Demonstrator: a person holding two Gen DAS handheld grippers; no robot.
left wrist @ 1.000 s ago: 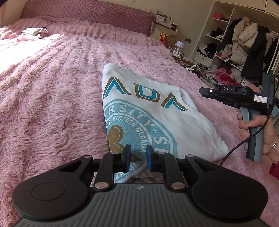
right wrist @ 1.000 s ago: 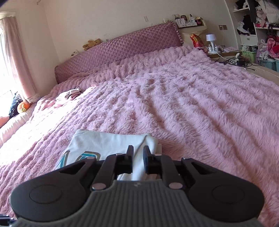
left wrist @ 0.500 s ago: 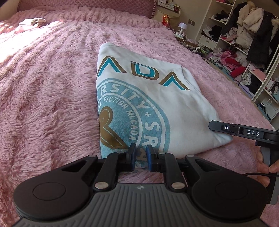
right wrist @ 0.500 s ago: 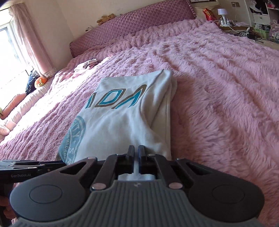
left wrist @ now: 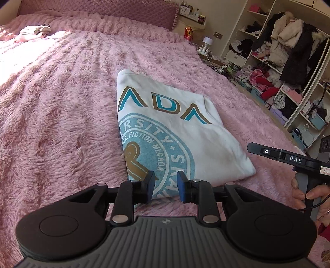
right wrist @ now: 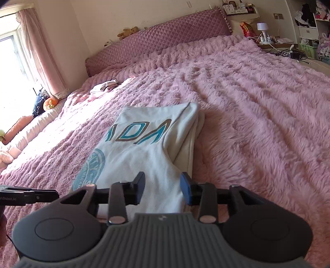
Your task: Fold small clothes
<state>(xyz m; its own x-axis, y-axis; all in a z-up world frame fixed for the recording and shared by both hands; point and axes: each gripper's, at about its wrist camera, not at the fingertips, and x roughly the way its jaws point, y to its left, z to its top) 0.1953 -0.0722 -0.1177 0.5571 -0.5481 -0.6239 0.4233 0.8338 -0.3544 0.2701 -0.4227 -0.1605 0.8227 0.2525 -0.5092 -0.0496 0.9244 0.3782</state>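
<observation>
Shirt point(left wrist: 175, 132), white and folded into a rough rectangle, lies flat on the pink blanket point(left wrist: 61, 107) in the left wrist view, its teal round print and the letters "ADA" facing up. The left gripper point(left wrist: 165, 186) hovers over the shirt's near edge with its jaws parted and nothing between them; whether the tips touch the cloth I cannot tell. At the right edge the right gripper point(left wrist: 288, 157), marked "DAS", is seen side-on, held by a hand point(left wrist: 307, 193) just beside the shirt's near right corner. Beyond the bed, open shelves point(left wrist: 288, 61) are stuffed with clothes, and a small pale bundle point(left wrist: 34, 32) sits near the headboard point(left wrist: 103, 8).

In the right wrist view the shirt point(right wrist: 144, 148) runs away from the camera, its folded layers showing along the right edge. The right gripper point(right wrist: 163, 188) sits over the shirt's near end, jaws wide apart and gripping nothing. The left gripper point(right wrist: 28, 198) pokes in at the left edge, beside the shirt. A curtain point(right wrist: 43, 53) hangs at a bright window on the left.
</observation>
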